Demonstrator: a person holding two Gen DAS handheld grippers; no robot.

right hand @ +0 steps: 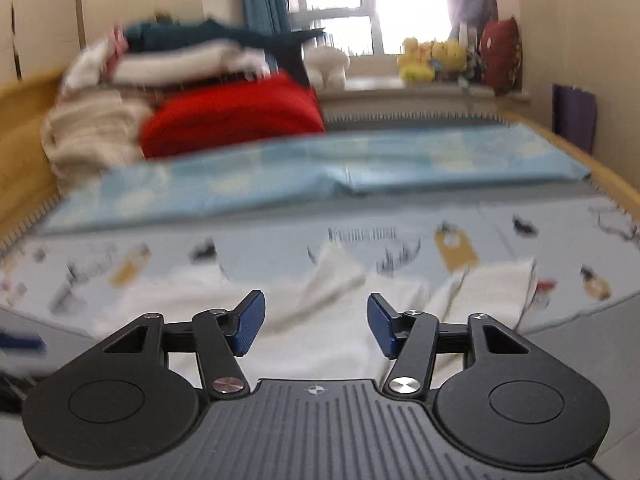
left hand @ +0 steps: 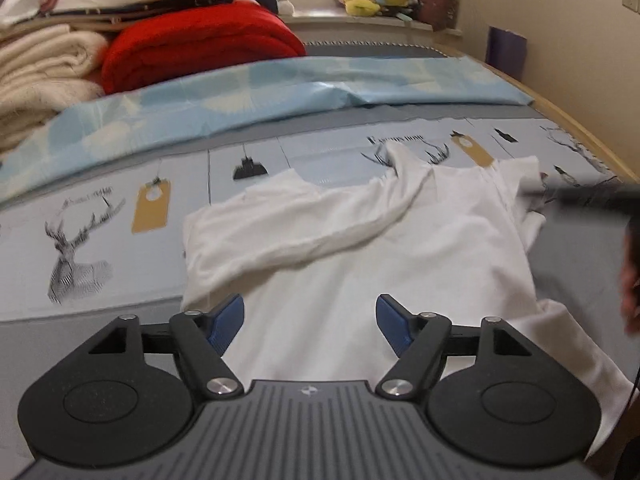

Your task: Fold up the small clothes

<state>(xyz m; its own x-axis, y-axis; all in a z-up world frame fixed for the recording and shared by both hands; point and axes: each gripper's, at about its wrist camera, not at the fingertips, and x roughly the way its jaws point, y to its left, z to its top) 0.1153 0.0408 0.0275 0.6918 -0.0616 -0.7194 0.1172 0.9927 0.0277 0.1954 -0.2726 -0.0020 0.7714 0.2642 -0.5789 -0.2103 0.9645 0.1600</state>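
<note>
White shirt (left hand: 360, 240) beyond open jaws — unheld.

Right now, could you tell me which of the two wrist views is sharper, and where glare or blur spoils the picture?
Left wrist view: sharper; white shirt crisp, only its right edge smeared. Right wrist view: motion-blurred across the bedding and red blanket; window blown out by glare. Both bend straight lines, fisheye style.

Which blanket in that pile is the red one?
The red blanket, rolled at the pile's right end beside the cream blanket; the others are cream or white.
</note>
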